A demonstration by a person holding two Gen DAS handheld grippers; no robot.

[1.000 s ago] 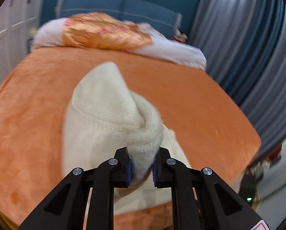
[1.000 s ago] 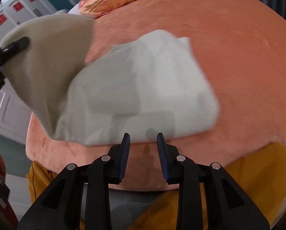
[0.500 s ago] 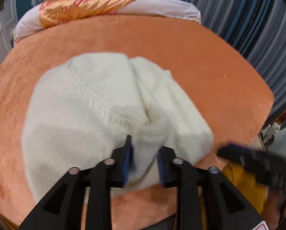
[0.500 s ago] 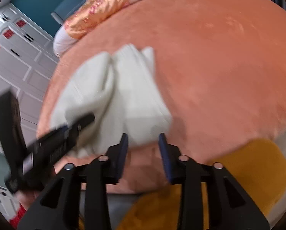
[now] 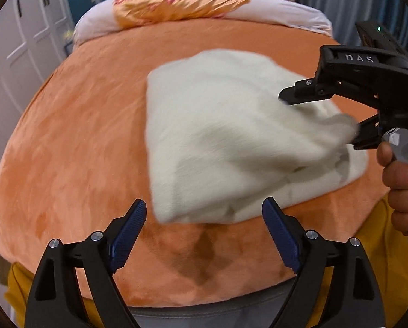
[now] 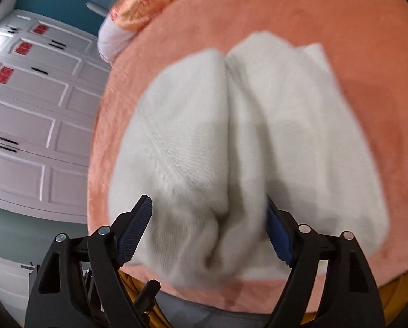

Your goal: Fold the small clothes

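The cream knit garment (image 5: 231, 142) lies on the orange bedspread (image 5: 75, 142), near its front edge, already doubled over itself w/ a crease running down the middle in the right wrist view; so the step in hand looks like the end of one fold and the setup for the next

Left gripper (image 5: 204, 218): jaws opening, nothing between the pads; the knit's near corner sits just beyond the fingertips, not touched; it hangs over bare bedspread at the front edge

Right gripper (image 6: 209, 221): jaws also opening; a bunched-up end of the garment sits between the blue pads (image 6: 137, 227), but w/ the blur I can't say the pads press on it; the left one shows a gap to the cloth, the right one is partly hidden by the fabric; in the left wrist view the same claw comes in from the right, its fingers straddling that bunched edge, a person's hand (image 5: 403, 180) on the handle

Next move, as I judge it: get a clean pinch on one layer edge, not the whole bunch; flatten the lump near the right claw before folding again; risk is dragging the soft knit and undoing the crease; pillows (image 5: 182, 8) at the far end are well apart, no obstacle
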